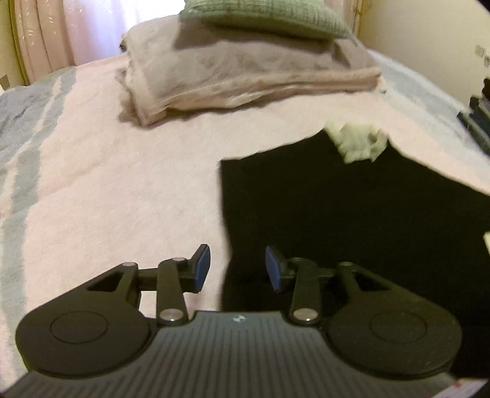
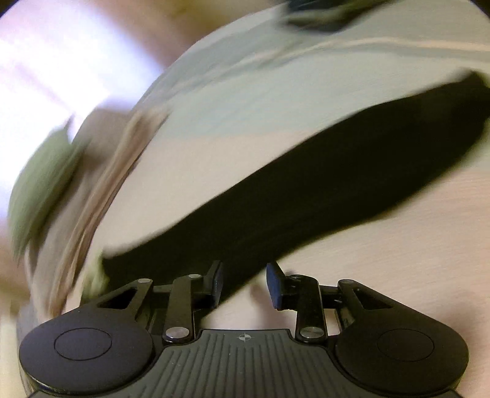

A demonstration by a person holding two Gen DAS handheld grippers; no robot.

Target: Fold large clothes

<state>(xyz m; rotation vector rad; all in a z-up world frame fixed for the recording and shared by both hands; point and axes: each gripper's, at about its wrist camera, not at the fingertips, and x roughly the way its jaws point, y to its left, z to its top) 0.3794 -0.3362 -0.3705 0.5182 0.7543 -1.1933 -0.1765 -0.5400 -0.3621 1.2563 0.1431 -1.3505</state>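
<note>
A black garment [image 1: 352, 208] lies flat on the pink bedspread [image 1: 122, 196], filling the right half of the left wrist view, with a pale lining or label [image 1: 358, 140] showing at its far edge. My left gripper [image 1: 237, 269] hangs open above the garment's left edge, nothing between its blue pads [image 1: 202, 269]. The right wrist view is blurred by motion. There the black garment [image 2: 306, 189] runs as a dark band across the bed. My right gripper [image 2: 245, 284] is open over the near end of that band, and its jaws hold nothing.
A folded beige blanket [image 1: 245, 73] with a green knitted cushion [image 1: 266, 15] on top sits at the far end of the bed. Pale curtains [image 1: 61, 30] hang at the back left. Dark objects [image 1: 477, 119] stand beside the bed at the right.
</note>
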